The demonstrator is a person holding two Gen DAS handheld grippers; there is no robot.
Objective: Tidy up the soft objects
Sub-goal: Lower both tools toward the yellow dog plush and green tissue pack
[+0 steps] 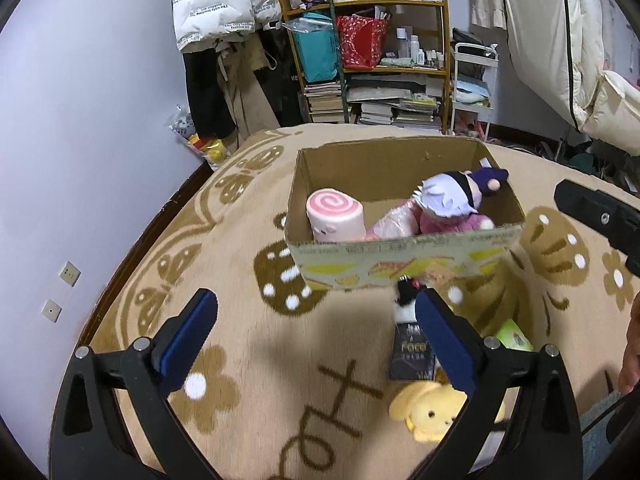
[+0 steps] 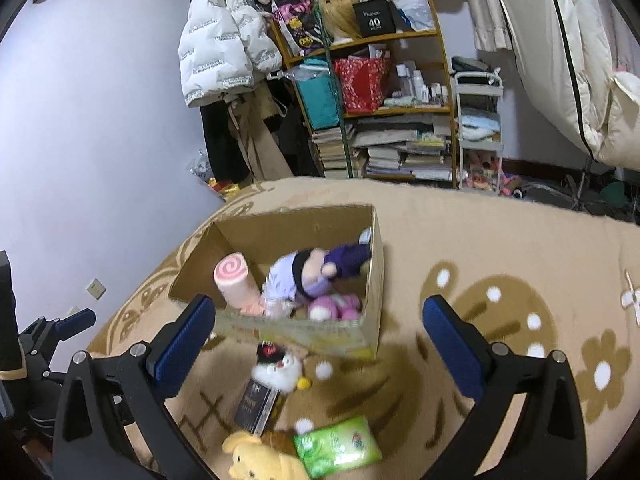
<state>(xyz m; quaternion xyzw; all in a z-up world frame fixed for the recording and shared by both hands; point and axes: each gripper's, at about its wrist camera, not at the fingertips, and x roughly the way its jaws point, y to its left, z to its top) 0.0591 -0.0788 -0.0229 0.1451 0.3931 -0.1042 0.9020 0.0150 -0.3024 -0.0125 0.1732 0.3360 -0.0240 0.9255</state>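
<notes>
An open brown cardboard box (image 1: 404,208) sits toward the far edge of the beige flower-patterned blanket (image 1: 248,344) that covers the bed. Inside it lie 3 soft things: a pink-and-white swirl roll cushion (image 1: 335,216) at the left wall, a crinkly pink plastic-wrapped item (image 1: 394,222) in the middle, and a plush doll with pale lilac hair and a purple outfit (image 1: 452,200) leaning against the right side.

Still out on the blanket, just in front of the box's near wall, are a small black-and-white plush with a red-trimmed cap (image 2: 280,364), a dark flat packet with gold lettering (image 2: 256,400) touching it, a yellow plush animal (image 1: 432,412) nearer the near edge, and a green soft tissue pack (image 2: 338,446) beside that.

The left gripper (image 1: 316,340) has its blue-padded fingers spread wide with nothing between them; the yellow plush shows partly behind its right finger. The right gripper (image 2: 318,344) is likewise spread and empty, hanging above the loose items.

The sorting looks about half done, and this appears to be the pause between a drop-off and the next pick. The next move calls for lowering one gripper over a loose plush, probably the black-and-white one or the yellow one, closing gently on its body without catching the flat packet, then lifting it clear of the box's near wall.
</notes>
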